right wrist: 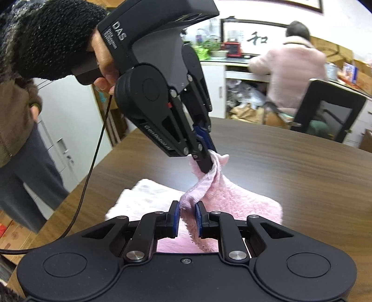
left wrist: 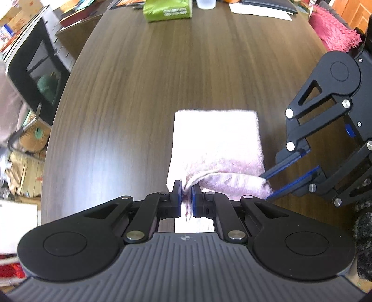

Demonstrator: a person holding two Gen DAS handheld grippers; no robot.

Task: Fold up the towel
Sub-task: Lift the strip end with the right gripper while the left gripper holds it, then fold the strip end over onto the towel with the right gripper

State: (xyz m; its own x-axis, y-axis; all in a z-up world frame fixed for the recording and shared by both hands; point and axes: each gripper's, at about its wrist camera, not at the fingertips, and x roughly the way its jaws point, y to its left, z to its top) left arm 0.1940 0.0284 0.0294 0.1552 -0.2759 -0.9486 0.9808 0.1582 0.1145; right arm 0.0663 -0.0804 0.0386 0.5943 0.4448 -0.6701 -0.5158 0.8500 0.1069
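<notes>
— Right up close in the left wrist view, what's there?

— Black linkages and the left gripper (left wrist: 186, 196), its blue pads clenched on a bunched corner of the pink towel (left wrist: 216, 148). That corner is pulled up off the cloth; the rest lies flat on the dark wooden table (left wrist: 130, 97), folded into a neat rectangle with its far edge straight and square.

— And the other tool?

— The right gripper (left wrist: 270, 185) reaches in from the right side, fingers slanting down to the towel's near right corner. The pink cloth runs up between its blue-lined fingers.

— Room around it?

— Bare wood spreads wide to the left and beyond the towel. A green tissue pack (left wrist: 167, 10) and white papers (left wrist: 262, 11) sit well apart at the far edge.

— Now the right wrist view.

— Nearest is the right gripper (right wrist: 187, 217), pads closed down on a hanging fold of towel (right wrist: 244, 202). A hemmed edge stretches from there up to the left gripper (right wrist: 209, 162), which pinches the raised corner from above, held by a hand (right wrist: 102, 55) in a dark fuzzy sleeve.

— The table edge?

— It curves away at the left, near a white cabinet (right wrist: 69, 116). Behind the table, a person in a pink coat (right wrist: 293, 69) sits facing away, by a black chair (right wrist: 325, 111).
</notes>
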